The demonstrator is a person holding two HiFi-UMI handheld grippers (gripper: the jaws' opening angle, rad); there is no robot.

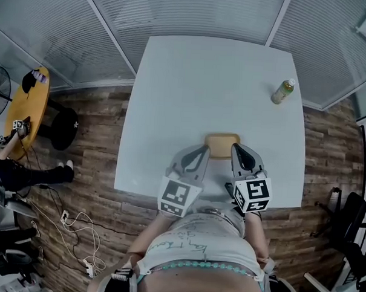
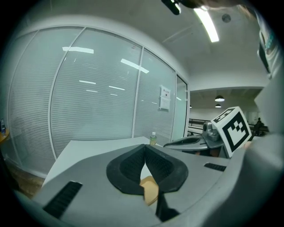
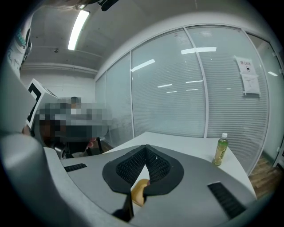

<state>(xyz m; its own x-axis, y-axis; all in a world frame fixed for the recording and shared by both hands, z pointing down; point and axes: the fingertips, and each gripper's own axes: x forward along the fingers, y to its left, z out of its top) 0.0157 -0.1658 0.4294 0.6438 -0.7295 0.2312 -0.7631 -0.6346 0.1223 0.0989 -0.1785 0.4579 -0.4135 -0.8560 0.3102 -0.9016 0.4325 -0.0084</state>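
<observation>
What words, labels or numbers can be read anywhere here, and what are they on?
Nothing reads clearly.
Notice on the glass wall: print too small.
Bottle label: blurred.
Handwriting on the person's shirt: illegible.
Marker cube: black-and-white pattern, no words.

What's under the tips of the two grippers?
A tan tray on the white table, near its front edge. The left gripper and right gripper, both shut, cover the tray's near corners. Its visible middle looks bare.

Tabletop (image 1: 191, 94) open past tray (image 1: 222, 144); bottle (image 1: 283, 91) far right.
</observation>
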